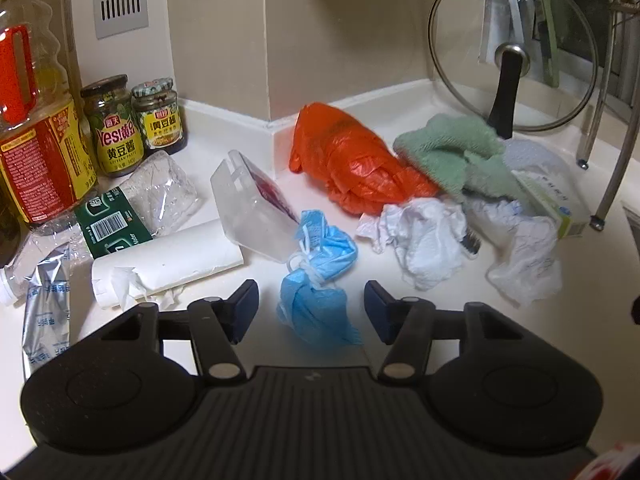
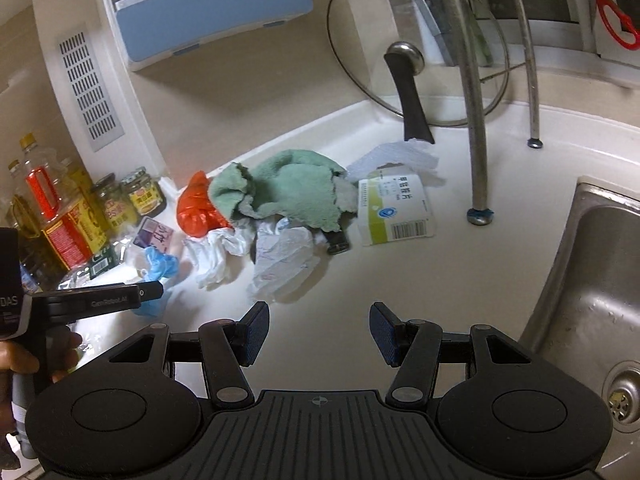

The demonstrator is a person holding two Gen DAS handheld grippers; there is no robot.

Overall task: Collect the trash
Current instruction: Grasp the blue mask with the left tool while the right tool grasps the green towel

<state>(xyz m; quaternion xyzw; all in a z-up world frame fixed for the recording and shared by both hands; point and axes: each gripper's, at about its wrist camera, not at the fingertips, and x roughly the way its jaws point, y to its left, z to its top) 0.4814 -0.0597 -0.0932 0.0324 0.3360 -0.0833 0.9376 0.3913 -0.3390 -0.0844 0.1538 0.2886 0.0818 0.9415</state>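
Note:
A crumpled blue mask (image 1: pixel 316 276) lies on the white counter (image 1: pixel 256 272) between the fingers of my left gripper (image 1: pixel 311 307). The jaws stand apart, with a gap on each side of the mask. Behind it lie an orange plastic bag (image 1: pixel 348 160), crumpled white paper (image 1: pixel 424 240) and a white plastic bag (image 1: pixel 524 260). In the right wrist view my right gripper (image 2: pixel 319 328) hovers open over bare counter, nothing between its fingers. The white plastic bag (image 2: pixel 280 264) lies just ahead of it. The left gripper (image 2: pixel 148 292) shows at the left, over the blue mask (image 2: pixel 160 264).
A clear plastic box (image 1: pixel 252 208), a paper roll (image 1: pixel 172 264), a crushed bottle (image 1: pixel 132 208) and a foil pack (image 1: pixel 44 312) lie left. Jars (image 1: pixel 116 128) and an oil bottle (image 1: pixel 32 120) stand behind. A green cloth (image 2: pixel 288 188), medicine box (image 2: pixel 396 208), glass lid (image 2: pixel 416 40), rack leg (image 2: pixel 476 120) and sink (image 2: pixel 592 280) are right.

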